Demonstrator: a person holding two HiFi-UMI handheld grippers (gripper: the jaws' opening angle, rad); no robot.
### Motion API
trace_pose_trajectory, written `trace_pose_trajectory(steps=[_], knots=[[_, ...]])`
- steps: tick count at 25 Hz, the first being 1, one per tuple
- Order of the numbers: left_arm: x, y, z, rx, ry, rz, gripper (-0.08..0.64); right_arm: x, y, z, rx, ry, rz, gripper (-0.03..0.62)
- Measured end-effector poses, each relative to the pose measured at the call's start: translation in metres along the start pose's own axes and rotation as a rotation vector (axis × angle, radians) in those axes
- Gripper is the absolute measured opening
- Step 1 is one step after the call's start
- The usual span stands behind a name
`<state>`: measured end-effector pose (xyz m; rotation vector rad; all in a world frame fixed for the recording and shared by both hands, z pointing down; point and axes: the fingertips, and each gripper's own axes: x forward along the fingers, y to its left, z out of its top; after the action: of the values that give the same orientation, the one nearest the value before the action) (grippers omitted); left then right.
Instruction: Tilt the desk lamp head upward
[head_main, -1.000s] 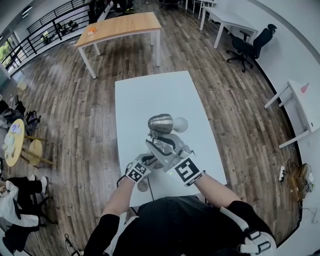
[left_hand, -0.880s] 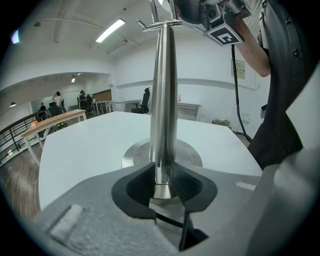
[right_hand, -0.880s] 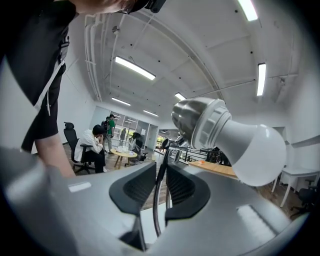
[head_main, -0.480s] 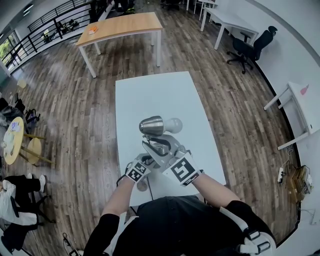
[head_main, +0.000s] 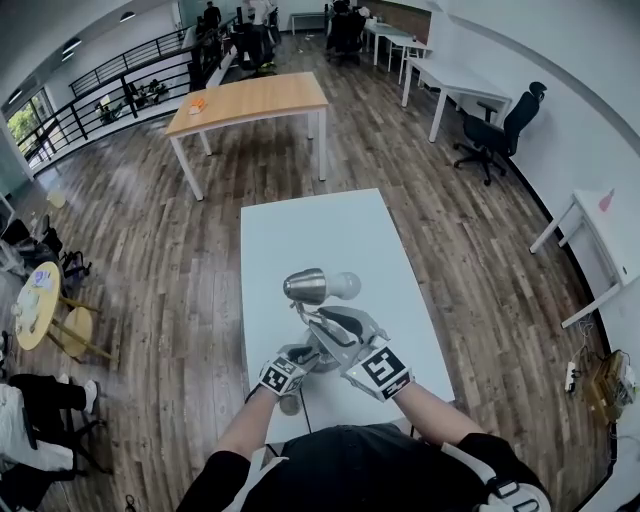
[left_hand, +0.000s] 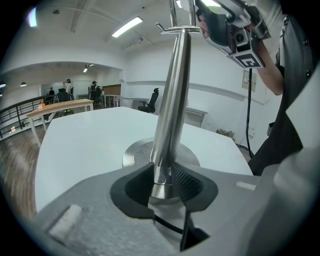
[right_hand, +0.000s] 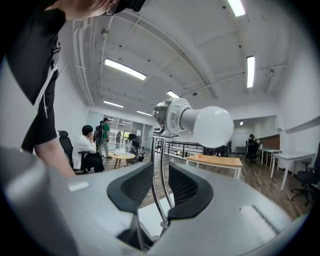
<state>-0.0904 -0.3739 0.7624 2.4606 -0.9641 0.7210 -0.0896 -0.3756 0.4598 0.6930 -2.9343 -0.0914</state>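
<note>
A metal desk lamp stands on the white table. Its silver head lies about level, with a white bulb pointing right. My left gripper is low at the lamp; in the left gripper view its pads hug the lamp stem just above the round base, and its jaws are opening. My right gripper is higher, right under the head. In the right gripper view the thin wire arm runs between the jaws, which are opening; the head and bulb sit above.
A wooden table stands beyond the white one, with white desks and an office chair at the right. A small round yellow table is at the left. People sit far off. Wood floor surrounds the table.
The lamp head has swung slightly left and its bulb now shows more from the side. The right gripper stays under it. The whole view has shifted, so the table sits lower in frame.
</note>
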Motion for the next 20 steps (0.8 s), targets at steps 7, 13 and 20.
trace_pose_trajectory(steps=[7,13,20], knots=[[-0.022,0.001,0.032,-0.035,-0.119,0.060,0.114,-0.034,-0.016,0.006,0.056,-0.043,-0.055,0.082],[-0.039,-0.023,0.055,-0.018,-0.208,0.091,0.101,-0.070,-0.022,-0.004,0.087,-0.050,-0.102,0.058],[-0.078,-0.054,0.091,-0.042,-0.383,0.203,0.038,-0.115,-0.020,-0.016,0.124,-0.065,-0.130,0.028]])
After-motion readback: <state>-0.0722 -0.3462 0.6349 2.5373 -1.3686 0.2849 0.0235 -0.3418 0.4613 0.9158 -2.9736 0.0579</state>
